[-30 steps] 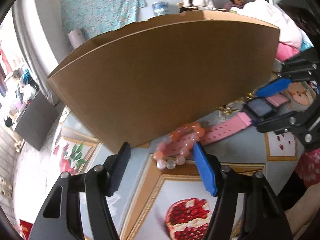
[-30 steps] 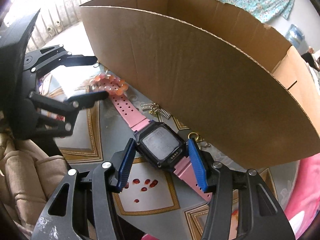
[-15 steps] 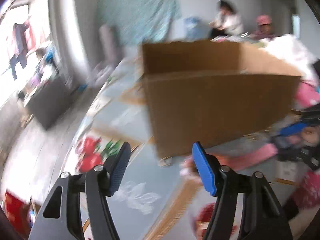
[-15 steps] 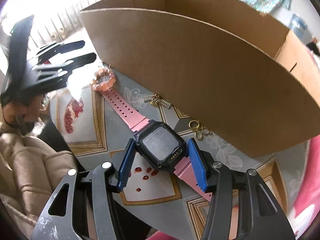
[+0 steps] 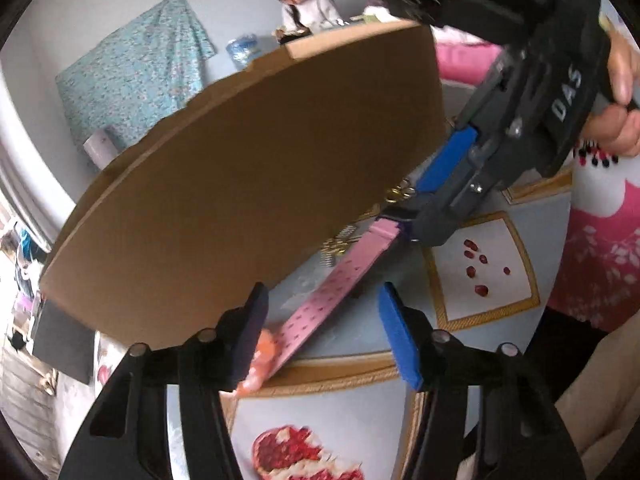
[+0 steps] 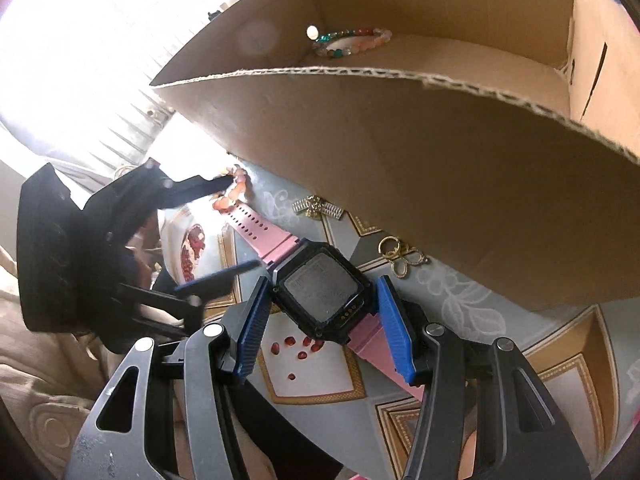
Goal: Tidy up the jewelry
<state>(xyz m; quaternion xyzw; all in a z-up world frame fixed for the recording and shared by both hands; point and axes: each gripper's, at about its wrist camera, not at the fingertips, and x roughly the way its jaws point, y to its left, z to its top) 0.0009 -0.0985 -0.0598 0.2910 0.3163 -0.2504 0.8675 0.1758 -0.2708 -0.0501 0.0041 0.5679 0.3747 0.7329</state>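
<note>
My right gripper (image 6: 320,320) is shut on the black case of a pink-strapped watch (image 6: 322,296) and holds it a little above the table. The watch strap (image 5: 340,284) runs toward my left gripper (image 5: 320,332), which is open. An orange bead bracelet (image 5: 260,364) lies under the strap's end, against the left finger; it also shows in the right wrist view (image 6: 234,190). A big cardboard box (image 6: 400,140) stands behind, with a multicoloured bead bracelet (image 6: 352,42) inside. The right gripper (image 5: 444,168) shows in the left wrist view.
Gold earrings (image 6: 400,258) and a small gold spring-like piece (image 6: 318,208) lie on the table by the box wall. The tablecloth (image 6: 460,320) has pomegranate prints. A person in pink (image 5: 600,248) stands at the right.
My left gripper swung away and came back low, close to the strap's end and the orange bracelet. My right gripper has lifted with the watch, so the box's inside now shows.
</note>
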